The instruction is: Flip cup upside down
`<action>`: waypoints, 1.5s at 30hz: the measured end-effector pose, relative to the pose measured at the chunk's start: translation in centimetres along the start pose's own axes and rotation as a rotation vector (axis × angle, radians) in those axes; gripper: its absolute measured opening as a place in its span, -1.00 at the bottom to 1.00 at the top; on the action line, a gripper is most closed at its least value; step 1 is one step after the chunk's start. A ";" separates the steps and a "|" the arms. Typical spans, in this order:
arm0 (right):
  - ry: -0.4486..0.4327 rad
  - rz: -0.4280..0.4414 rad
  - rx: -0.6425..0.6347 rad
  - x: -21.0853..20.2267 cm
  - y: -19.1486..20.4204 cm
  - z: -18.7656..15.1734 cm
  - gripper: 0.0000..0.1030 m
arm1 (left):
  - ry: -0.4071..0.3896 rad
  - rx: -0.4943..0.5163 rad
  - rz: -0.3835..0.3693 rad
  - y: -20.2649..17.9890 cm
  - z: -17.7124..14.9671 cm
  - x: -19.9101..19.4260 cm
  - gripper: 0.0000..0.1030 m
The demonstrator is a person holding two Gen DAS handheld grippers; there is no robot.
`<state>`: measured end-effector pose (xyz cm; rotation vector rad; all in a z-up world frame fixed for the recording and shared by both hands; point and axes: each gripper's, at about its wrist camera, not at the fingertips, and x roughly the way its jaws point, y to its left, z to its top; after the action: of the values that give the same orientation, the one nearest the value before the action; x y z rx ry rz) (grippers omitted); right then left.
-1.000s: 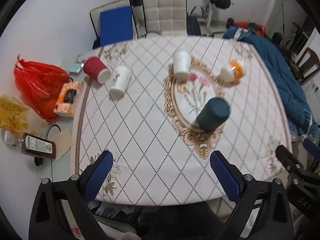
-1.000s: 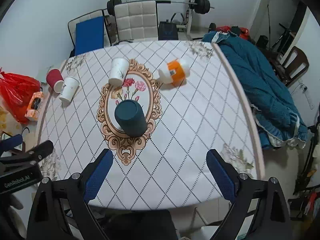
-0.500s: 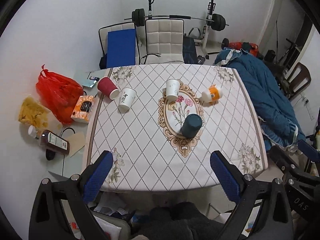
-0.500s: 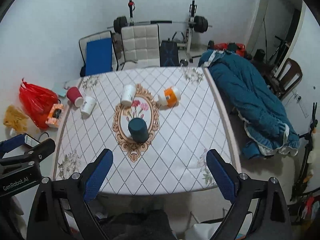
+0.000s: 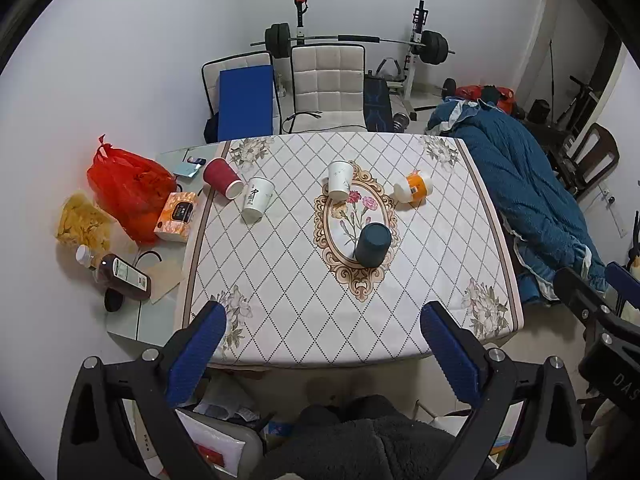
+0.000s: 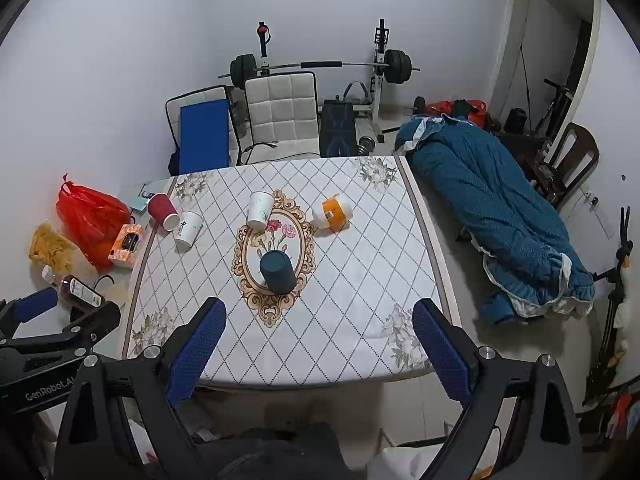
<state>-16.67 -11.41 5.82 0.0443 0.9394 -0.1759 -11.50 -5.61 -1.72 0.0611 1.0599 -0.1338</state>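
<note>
Dark teal cylindrical cup (image 6: 278, 271) stood closed end up at desk (image 6: 360, 280) centre; judged light, thin-walled, crushable, so grip mid-wall from 3 and 9 o'clock. Left claw (image 5: 322, 334) and right claw (image 6: 318, 330) hung wide open, empty, well clear.

On the table (image 5: 400, 340): five cups — one dark (image 5: 373, 244) at centre, two white (image 5: 340, 179) (image 5: 257, 198), one red (image 5: 222, 178) at the left edge, one orange (image 5: 414, 188) toward the right edge.
</note>
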 end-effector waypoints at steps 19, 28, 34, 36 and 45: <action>0.004 0.013 -0.015 0.0 0.1 0.3 0.87 | -0.011 -0.015 0.017 0.4 -0.5 -0.8 0.93; 0.014 0.027 -0.015 0.2 0.0 0.2 0.88 | -0.022 -0.023 0.022 0.5 -0.4 -1.1 0.93; 0.016 0.031 -0.018 0.3 0.2 0.1 0.87 | -0.024 -0.022 0.027 0.4 -0.2 -1.2 0.93; 0.016 0.034 -0.014 0.2 0.3 0.1 0.88 | -0.024 -0.022 0.025 0.4 -0.2 -1.2 0.93; 0.015 0.039 -0.012 0.2 0.4 0.2 0.88 | -0.030 -0.021 0.028 0.2 0.0 -1.5 0.93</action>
<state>-16.34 -11.10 5.73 0.0533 0.9541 -0.1340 -12.18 -5.33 -0.42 0.0548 1.0298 -0.0979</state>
